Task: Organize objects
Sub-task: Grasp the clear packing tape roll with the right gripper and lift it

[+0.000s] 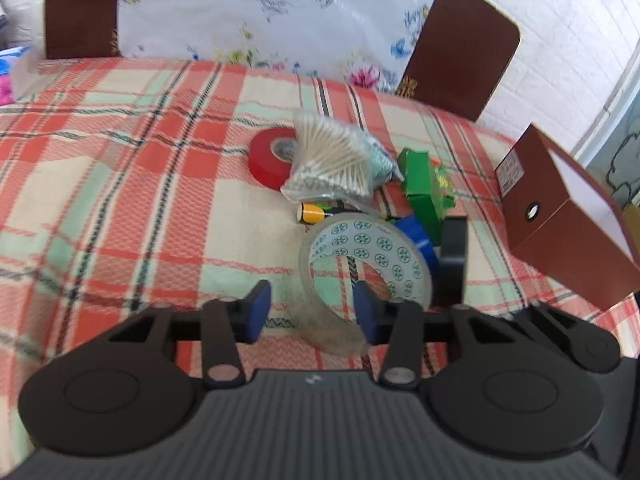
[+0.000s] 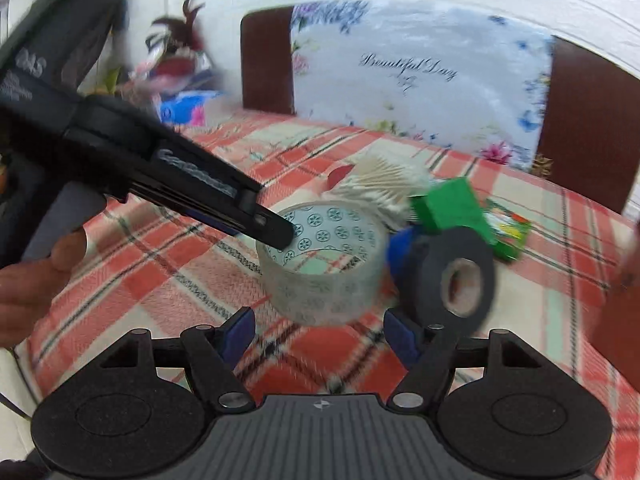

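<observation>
A clear tape roll with a green-patterned core stands on the plaid cloth. My left gripper is open, with one finger outside the roll's wall and the other inside its hole. In the right wrist view the left gripper's finger reaches into the same roll. My right gripper is open and empty, just before the clear roll. A black tape roll stands on edge beside its right finger. Behind lie a bag of cotton swabs, a red tape roll, a green box, a blue roll and a battery.
A brown box with a white inside lies open at the right. Two brown chair backs and a floral cushion stand behind the table. A hand holds the left gripper. Coloured packets sit at the far left.
</observation>
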Action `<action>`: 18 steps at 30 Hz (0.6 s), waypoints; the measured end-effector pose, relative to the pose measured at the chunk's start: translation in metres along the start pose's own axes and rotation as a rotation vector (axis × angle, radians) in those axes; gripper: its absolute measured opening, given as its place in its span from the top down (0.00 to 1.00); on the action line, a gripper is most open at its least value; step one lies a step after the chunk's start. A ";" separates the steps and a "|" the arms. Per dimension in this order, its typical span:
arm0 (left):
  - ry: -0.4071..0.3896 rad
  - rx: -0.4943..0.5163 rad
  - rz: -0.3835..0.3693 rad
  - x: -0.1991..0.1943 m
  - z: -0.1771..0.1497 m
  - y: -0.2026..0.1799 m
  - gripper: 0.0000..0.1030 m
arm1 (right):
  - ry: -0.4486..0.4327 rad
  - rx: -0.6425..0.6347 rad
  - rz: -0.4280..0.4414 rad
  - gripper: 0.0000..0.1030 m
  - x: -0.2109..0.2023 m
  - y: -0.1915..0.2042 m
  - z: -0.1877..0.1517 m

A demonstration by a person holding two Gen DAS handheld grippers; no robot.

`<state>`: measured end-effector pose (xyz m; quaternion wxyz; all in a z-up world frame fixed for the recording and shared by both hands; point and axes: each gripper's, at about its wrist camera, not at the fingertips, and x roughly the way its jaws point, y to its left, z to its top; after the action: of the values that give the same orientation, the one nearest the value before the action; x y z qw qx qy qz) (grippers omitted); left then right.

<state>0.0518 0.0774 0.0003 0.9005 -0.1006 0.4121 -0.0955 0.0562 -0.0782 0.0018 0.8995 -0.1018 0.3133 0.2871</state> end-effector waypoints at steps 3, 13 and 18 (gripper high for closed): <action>0.014 -0.038 -0.018 0.005 -0.002 0.006 0.74 | -0.021 -0.002 -0.021 0.23 0.025 0.001 0.008; -0.176 0.077 -0.097 -0.069 0.027 -0.062 0.76 | -0.271 -0.046 -0.134 0.21 -0.047 -0.012 0.015; -0.228 0.221 -0.185 -0.048 0.049 -0.148 0.76 | -0.317 -0.018 -0.322 0.22 -0.086 -0.077 0.015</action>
<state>0.0451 -0.0478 0.1048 0.9342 -0.0487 0.2836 -0.2108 0.0538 -0.1745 0.0677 0.9708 -0.1120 0.1450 0.1549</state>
